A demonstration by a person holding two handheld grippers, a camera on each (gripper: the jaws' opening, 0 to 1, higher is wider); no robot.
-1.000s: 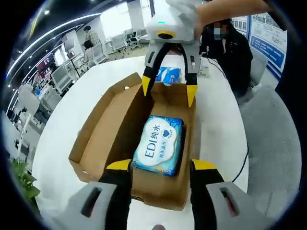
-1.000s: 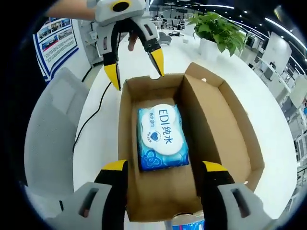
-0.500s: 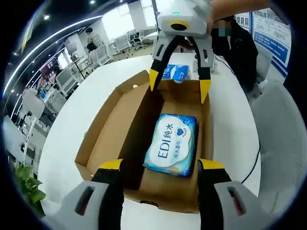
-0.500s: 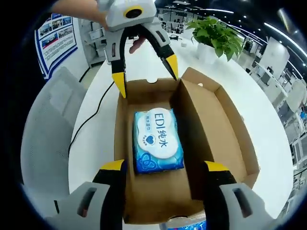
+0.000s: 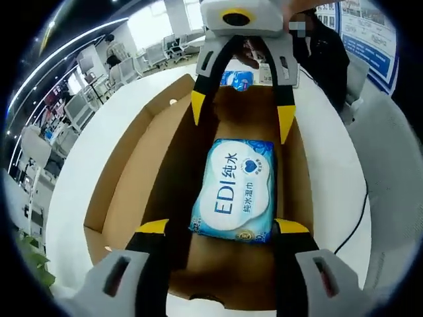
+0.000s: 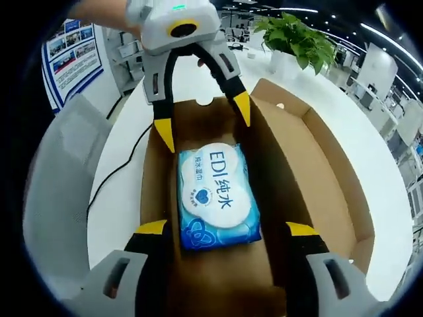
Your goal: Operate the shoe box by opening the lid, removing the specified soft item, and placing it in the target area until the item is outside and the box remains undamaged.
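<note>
A brown cardboard shoe box point(image 5: 129, 191) point(image 6: 317, 172) lies open on a white table, its lid folded out flat beside it. Flat on the box floor lies a blue and white pack of wet wipes point(image 5: 236, 188) point(image 6: 217, 195). My left gripper point(image 5: 221, 228) is open, its yellow-tipped jaws astride the pack's near end. My right gripper point(image 6: 225, 230) is open too, straddling the opposite end. Each shows in the other's view: the right gripper point(image 5: 240, 113) hangs over the far end in the left gripper view, and the left gripper point(image 6: 202, 119) does so in the right gripper view.
A second blue pack point(image 5: 236, 78) lies on the white table point(image 5: 86, 152) beyond the box. A grey chair point(image 6: 63, 178) stands beside the table, with a black cable point(image 6: 115, 175) running over the edge. A potted plant point(image 6: 297, 43) stands at the far end. A seated person point(image 5: 327, 59) is behind.
Both grippers have come down closer to the box, so the pack looks larger between the jaws. The pack and box have not moved.
</note>
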